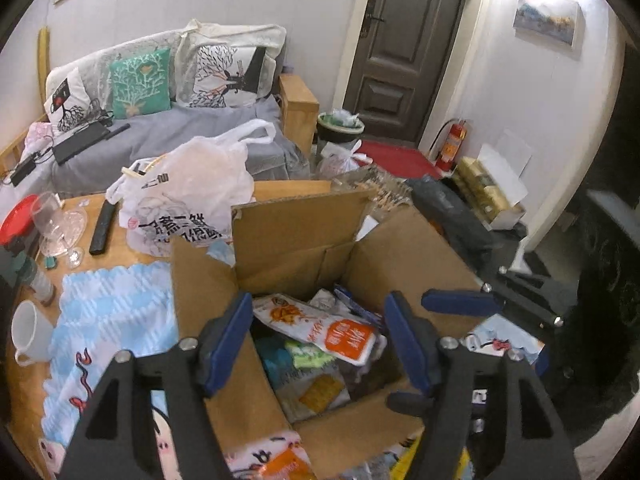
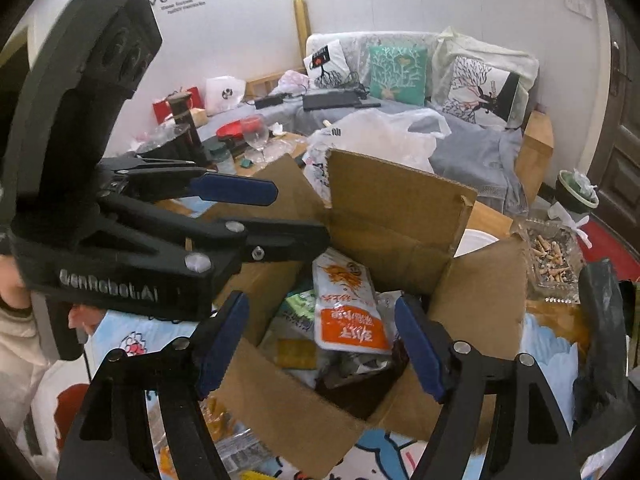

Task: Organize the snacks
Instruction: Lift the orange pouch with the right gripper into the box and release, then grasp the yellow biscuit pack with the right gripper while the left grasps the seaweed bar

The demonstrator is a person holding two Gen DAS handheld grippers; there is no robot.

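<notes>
Cardboard box (image 1: 304, 248) sits on the worktop (image 1: 116, 248) with its flaps up and is already part filled. An orange-and-white pouch (image 1: 340, 332) lies on top; under it, a green pack (image 1: 310, 354) and a clear bag with a yellow label (image 1: 320, 390). The right wrist view shows the same pile: pouch (image 2: 352, 312) leaning toward the far flap, other wrappers below it.

Left claw (image 1: 316, 344) is spread wide with nothing between its pads, hovering over the box mouth. Right claw (image 2: 320, 348) is also wide open and empty, over the near edge of the box (image 2: 400, 208). In the right view the left claw (image 2: 256, 216) shows from the side, reaching in from the left above the box.

Judgement: well along, not finished. Most snacks look boxed. Still out:
- an orange pack (image 1: 284, 466) on the cloth (image 1: 112, 312), just near of the box
- loose wrappers (image 2: 228, 432) near left of the box in the right view
- something yellow (image 1: 404, 466) at the near right corner, too cut off to identify

White bag (image 1: 188, 196) beyond the box, far left of it; can't tell whether it holds snacks. Flaps not yet closed.
</notes>
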